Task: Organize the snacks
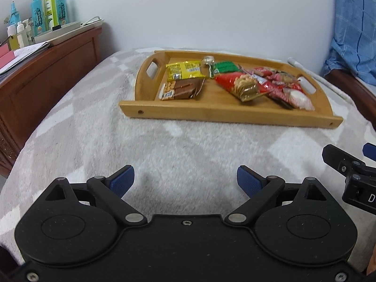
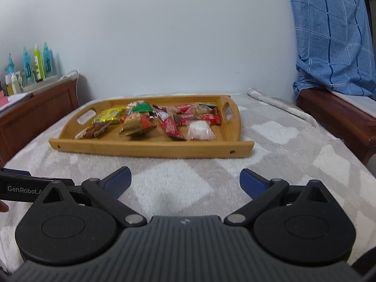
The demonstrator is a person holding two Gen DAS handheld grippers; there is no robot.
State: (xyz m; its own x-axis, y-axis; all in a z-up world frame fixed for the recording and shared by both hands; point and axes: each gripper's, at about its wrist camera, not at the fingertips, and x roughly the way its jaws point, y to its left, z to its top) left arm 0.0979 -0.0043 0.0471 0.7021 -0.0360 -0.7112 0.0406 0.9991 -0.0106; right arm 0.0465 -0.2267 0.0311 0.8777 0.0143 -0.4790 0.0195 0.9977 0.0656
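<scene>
A wooden tray (image 1: pixel 225 112) (image 2: pixel 152 149) with cut-out handles lies on a grey-and-white blanket. It holds several snack packets: a yellow packet (image 1: pixel 184 70) (image 2: pixel 109 114), a brown bar (image 1: pixel 181 89) (image 2: pixel 95 130), a green packet (image 1: pixel 224 67) (image 2: pixel 141 108), a red-and-gold bag (image 1: pixel 239 84) (image 2: pixel 136 124), red sticks (image 2: pixel 169 125) and a clear white sweet (image 1: pixel 298 98) (image 2: pixel 199 129). My left gripper (image 1: pixel 185 182) hovers open over the blanket, short of the tray's near rim. My right gripper (image 2: pixel 185 182) is open too, equally short of the tray. Neither holds anything.
A wooden cabinet (image 1: pixel 47 82) at the left carries spray bottles (image 1: pixel 49 9) and a white tray. Blue checked cloth (image 2: pixel 333 35) hangs over wooden furniture at the right. A rolled white towel (image 2: pixel 277 104) lies behind the tray. A white wall stands beyond.
</scene>
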